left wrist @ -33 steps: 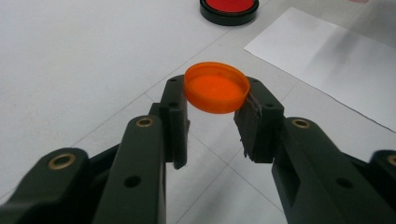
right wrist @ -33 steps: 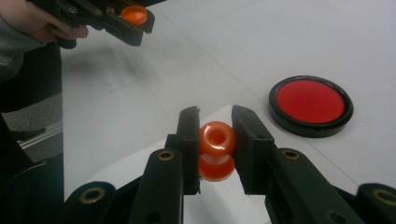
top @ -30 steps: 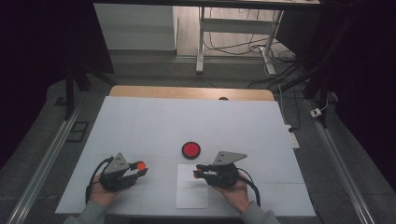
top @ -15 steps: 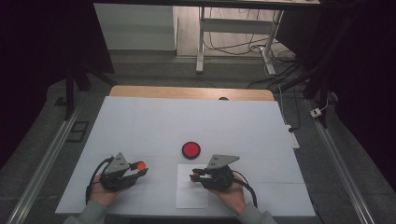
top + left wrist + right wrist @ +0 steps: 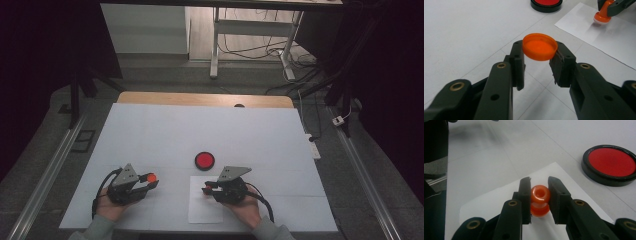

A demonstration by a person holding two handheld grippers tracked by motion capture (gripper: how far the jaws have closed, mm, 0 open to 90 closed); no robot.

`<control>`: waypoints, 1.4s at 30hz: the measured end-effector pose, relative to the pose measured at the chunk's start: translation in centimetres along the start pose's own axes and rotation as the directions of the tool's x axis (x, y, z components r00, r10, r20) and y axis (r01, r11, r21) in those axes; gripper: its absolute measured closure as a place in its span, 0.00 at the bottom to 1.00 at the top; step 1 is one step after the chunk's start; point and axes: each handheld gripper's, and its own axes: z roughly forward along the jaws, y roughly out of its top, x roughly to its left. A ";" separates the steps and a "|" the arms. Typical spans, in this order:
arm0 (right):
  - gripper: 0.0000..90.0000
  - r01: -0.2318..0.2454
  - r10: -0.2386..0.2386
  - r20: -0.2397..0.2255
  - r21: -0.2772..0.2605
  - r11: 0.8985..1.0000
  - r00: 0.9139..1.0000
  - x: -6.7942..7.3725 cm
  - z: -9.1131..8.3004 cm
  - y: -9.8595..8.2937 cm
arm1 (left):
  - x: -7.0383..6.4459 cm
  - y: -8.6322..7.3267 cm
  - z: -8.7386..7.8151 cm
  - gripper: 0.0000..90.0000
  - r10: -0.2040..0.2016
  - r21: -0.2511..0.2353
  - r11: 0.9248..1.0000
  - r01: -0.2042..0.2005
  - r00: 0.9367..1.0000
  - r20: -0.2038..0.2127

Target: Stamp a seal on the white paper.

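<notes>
My left gripper (image 5: 537, 56) is shut on a round orange cap (image 5: 539, 47), held by its rim just above the table; in the high view this gripper (image 5: 149, 181) is at the near left. My right gripper (image 5: 539, 185) is shut on a small orange stamp (image 5: 539, 200), held upright over a white paper sheet (image 5: 491, 205). In the left gripper view the stamp (image 5: 602, 15) has its base at the sheet (image 5: 609, 40); I cannot tell if it touches. A red ink pad (image 5: 204, 160) in a black rim lies open just beyond the paper (image 5: 205, 207).
The white table top (image 5: 200, 130) stretches far beyond the ink pad, with a wooden strip (image 5: 200, 99) at its far edge. Metal rails run along both sides. A desk frame and cables stand on the floor behind.
My right gripper has shifted a little left and nearer to the front edge, carrying the stamp over the paper. The left gripper and cap have stayed put.
</notes>
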 end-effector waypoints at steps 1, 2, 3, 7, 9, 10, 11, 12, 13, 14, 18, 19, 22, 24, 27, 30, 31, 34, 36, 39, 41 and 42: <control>0.80 0.001 -0.001 0.001 0.000 1.000 1.000 0.0 0.0 0.0 | 0.0 0.0 0.0 0.72 0.000 0.000 1.000 0.000 1.000 0.000; 0.80 0.003 -0.003 0.002 0.003 1.000 1.000 0.0 0.0 0.0 | 0.0 0.0 0.0 0.72 0.001 0.000 1.000 -0.001 1.000 0.000; 0.80 0.005 -0.005 0.003 0.004 1.000 1.000 0.0 0.1 0.0 | 0.0 0.0 0.0 0.72 0.001 0.000 1.000 -0.001 1.000 0.000; 0.80 0.012 -0.012 0.009 0.012 1.000 1.000 0.0 0.3 -0.1 | 0.0 0.0 0.0 0.72 0.000 -0.001 1.000 0.000 1.000 -0.001; 0.80 0.012 -0.012 0.006 0.014 1.000 1.000 0.0 0.4 -0.1 | 0.0 0.0 0.0 0.72 0.000 -0.001 1.000 0.000 1.000 -0.001; 0.80 0.012 -0.012 0.006 0.014 1.000 1.000 0.0 0.4 -0.1 | 0.0 0.0 0.0 0.72 0.000 -0.001 1.000 0.000 1.000 0.000; 0.80 0.017 -0.017 0.008 0.016 1.000 1.000 0.1 0.4 -0.1 | 0.0 0.0 0.0 0.72 0.001 0.000 1.000 -0.001 1.000 0.000; 0.80 0.018 -0.018 0.006 0.017 1.000 1.000 0.1 0.5 -0.1 | 0.0 0.0 0.0 0.72 0.001 0.000 1.000 -0.001 1.000 0.000; 0.80 0.018 -0.018 0.006 0.018 1.000 1.000 0.1 0.5 0.0 | 0.0 0.0 0.0 0.72 0.001 0.000 1.000 -0.001 1.000 0.000; 0.80 0.021 -0.021 0.005 0.017 1.000 1.000 0.2 0.6 0.0 | 0.0 0.0 0.0 0.72 0.000 -0.001 1.000 0.000 1.000 0.000; 0.80 0.031 -0.031 0.007 0.014 0.999 0.999 0.2 0.7 0.0 | 0.0 0.0 0.0 0.72 0.000 -0.002 1.000 0.000 1.000 0.000; 0.80 0.030 -0.030 0.008 0.015 0.999 1.000 0.2 0.8 0.0 | 0.0 0.0 0.0 0.72 0.001 -0.002 1.000 -0.001 1.000 0.000; 0.80 0.031 -0.031 0.011 0.021 0.999 0.999 0.2 0.8 0.0 | 0.0 0.0 0.0 0.72 0.001 -0.001 1.000 -0.001 1.000 0.000; 0.80 0.032 -0.032 0.011 0.022 0.999 0.999 0.2 0.8 0.0 | 0.0 0.0 0.0 0.72 0.001 -0.002 1.000 -0.001 1.000 0.000; 0.80 0.039 -0.039 0.014 0.030 0.999 0.999 0.2 0.9 -0.1 | 0.0 0.0 0.0 0.72 0.001 -0.002 1.000 -0.001 1.000 0.001; 0.80 0.040 -0.041 0.013 0.032 0.999 0.999 0.2 0.9 -0.2 | 0.0 0.0 0.0 0.72 0.001 -0.002 1.000 -0.001 1.000 0.000; 0.80 0.041 -0.041 0.014 0.032 0.999 0.999 0.2 0.9 -0.2 | 0.0 0.0 0.0 0.72 0.001 -0.002 1.000 -0.001 1.000 0.000; 0.80 0.044 -0.044 0.017 0.029 0.999 0.999 0.3 1.0 -0.2 | 0.0 0.0 0.0 0.72 0.001 -0.002 1.000 -0.001 1.000 0.000; 0.81 0.043 -0.044 0.022 0.023 0.999 0.999 0.4 1.1 -0.3 | 0.0 0.0 -0.1 0.72 0.001 -0.002 1.000 -0.001 1.000 0.001; 0.81 0.041 -0.041 0.022 0.027 0.999 0.999 0.4 1.1 -0.3 | 0.0 0.0 0.0 0.72 0.001 -0.002 1.000 -0.001 1.000 0.000; 0.81 0.054 -0.054 0.025 0.026 0.998 0.998 0.5 1.1 -0.4 | -0.1 0.0 0.0 0.72 0.000 0.000 1.000 0.000 1.000 -0.002; 0.81 0.059 -0.060 0.029 0.028 0.998 0.998 0.5 1.1 -0.4 | -0.1 0.0 0.0 0.72 0.000 0.000 1.000 0.000 1.000 -0.002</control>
